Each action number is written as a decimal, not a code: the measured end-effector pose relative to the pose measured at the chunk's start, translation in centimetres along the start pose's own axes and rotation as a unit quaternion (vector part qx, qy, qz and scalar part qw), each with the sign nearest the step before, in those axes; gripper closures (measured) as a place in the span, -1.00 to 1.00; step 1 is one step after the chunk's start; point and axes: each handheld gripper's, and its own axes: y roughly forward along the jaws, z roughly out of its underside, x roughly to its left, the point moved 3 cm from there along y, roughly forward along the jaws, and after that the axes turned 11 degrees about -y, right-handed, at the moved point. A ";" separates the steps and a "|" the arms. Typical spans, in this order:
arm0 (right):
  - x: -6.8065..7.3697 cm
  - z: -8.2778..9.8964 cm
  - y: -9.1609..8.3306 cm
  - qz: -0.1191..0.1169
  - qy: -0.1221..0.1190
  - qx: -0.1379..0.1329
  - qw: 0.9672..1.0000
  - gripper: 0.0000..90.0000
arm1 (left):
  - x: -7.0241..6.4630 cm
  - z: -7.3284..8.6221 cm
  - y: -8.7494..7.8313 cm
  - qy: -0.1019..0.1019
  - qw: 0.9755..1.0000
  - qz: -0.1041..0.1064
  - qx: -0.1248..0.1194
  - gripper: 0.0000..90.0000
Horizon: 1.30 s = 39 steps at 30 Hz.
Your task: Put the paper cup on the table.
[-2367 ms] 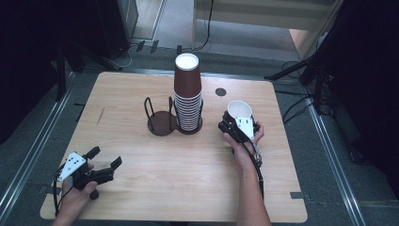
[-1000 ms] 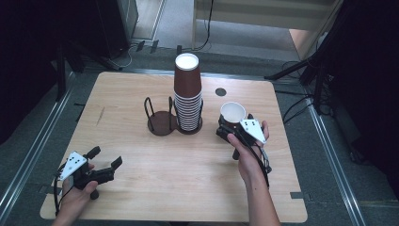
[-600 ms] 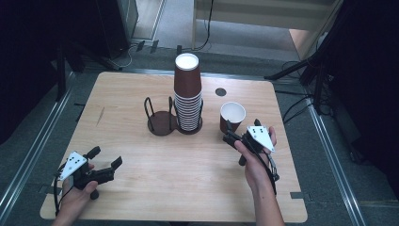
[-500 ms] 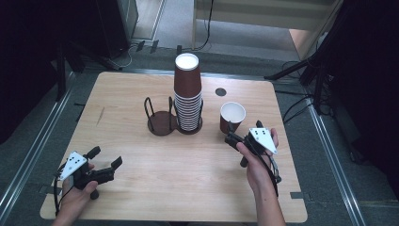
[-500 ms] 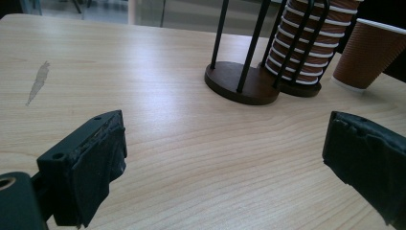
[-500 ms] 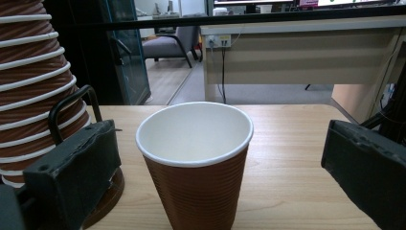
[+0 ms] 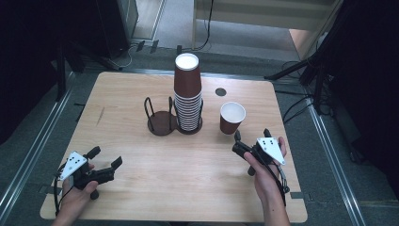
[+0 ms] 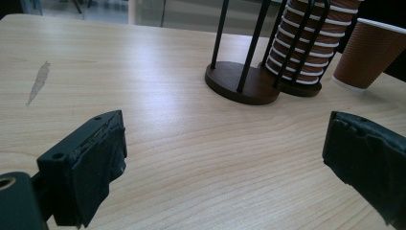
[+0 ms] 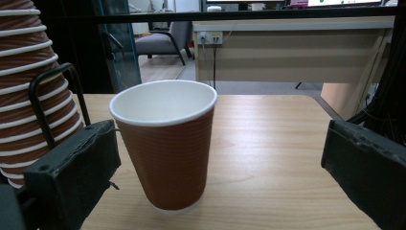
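A single brown paper cup (image 7: 232,117) with a white inside stands upright on the table, right of the cup stack (image 7: 187,94). My right gripper (image 7: 251,135) is open just behind the cup on the near side, apart from it. In the right gripper view the cup (image 9: 165,143) stands a little ahead of the wide-open jaws of the right gripper (image 9: 220,177), nearer the left one. My left gripper (image 7: 105,156) rests open at the table's near left with nothing between its jaws. The left gripper view looks past that gripper (image 8: 225,163) to the cup (image 8: 366,52) far off.
A tall stack of brown cups fills one side of a black wire holder (image 7: 190,126); the holder's other ring (image 7: 161,121) stands empty beside it. A small dark hole (image 7: 220,92) marks the table behind the cup. Bare wood (image 7: 179,165) lies between the two grippers.
My right gripper has let go of the single cup, leaving it upright on the table, and has drawn back toward the near right. The left gripper has stayed put.
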 end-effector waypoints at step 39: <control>-5.7 5.5 -6.0 0.035 0.014 0.030 0.999 -1.00 | -0.1 0.1 0.0 0.002 1.000 -0.005 0.009 -0.96</control>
